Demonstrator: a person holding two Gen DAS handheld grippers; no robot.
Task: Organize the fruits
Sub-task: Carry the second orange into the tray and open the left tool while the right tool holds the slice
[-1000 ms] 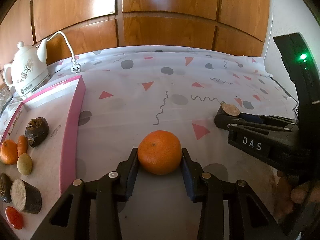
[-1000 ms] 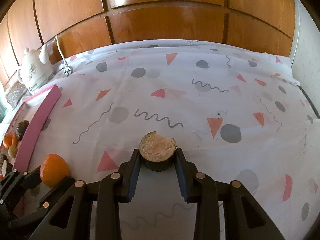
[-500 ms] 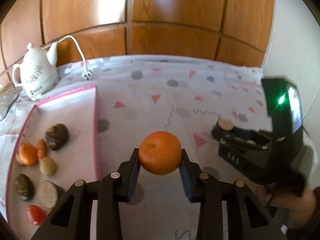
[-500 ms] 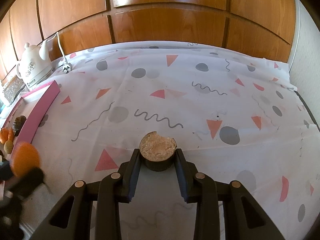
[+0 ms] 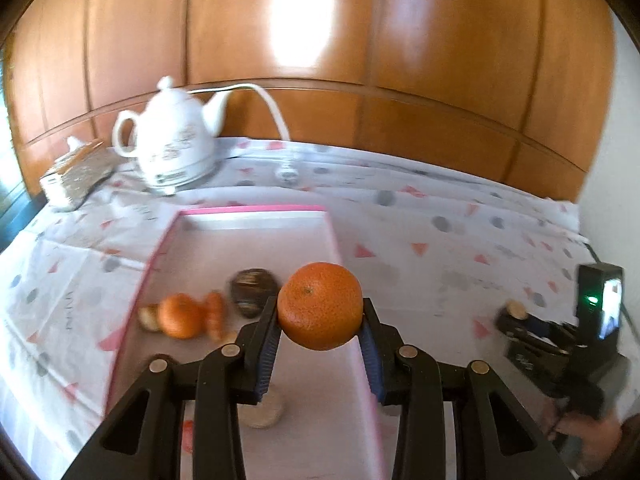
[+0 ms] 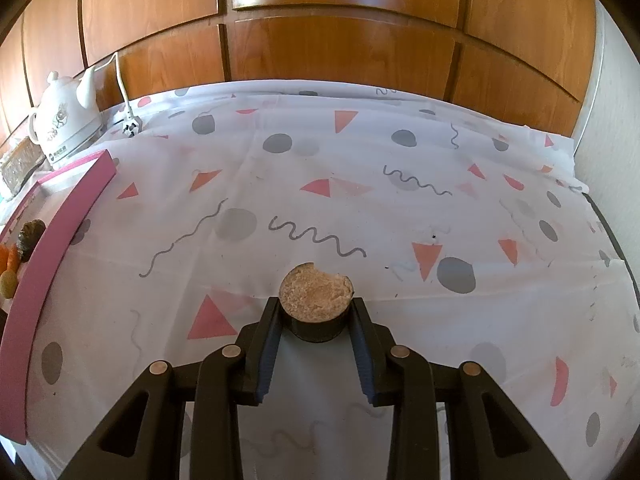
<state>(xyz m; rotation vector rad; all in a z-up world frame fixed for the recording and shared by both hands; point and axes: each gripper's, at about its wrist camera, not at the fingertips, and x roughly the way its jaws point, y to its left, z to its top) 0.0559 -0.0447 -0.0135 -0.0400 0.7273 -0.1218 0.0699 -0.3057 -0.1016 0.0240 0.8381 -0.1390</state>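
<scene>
Patterned tablecloth (image 6: 360,184) below wood-panelled wall (image 6: 320,40); white kettle (image 5: 172,148) at back-left corner. Left gripper (image 5: 320,320) clamps orange (image 5: 320,306) over pink tray (image 5: 256,210). Right gripper (image 6: 316,320) clamps cut brown piece (image 6: 316,292), mid-cloth.

No legible text anywhere. Only a small dark printed mark, too small to read, low on the white ceramic kettle (image 6: 66,126) with a floral pattern; the same spot a smear in the left wrist view (image 5: 174,144). Faint blurred grey lettering, unreadable, on the white patterned tablecloth (image 5: 74,316) left of the pink-rimmed tray (image 5: 248,210).
</scene>
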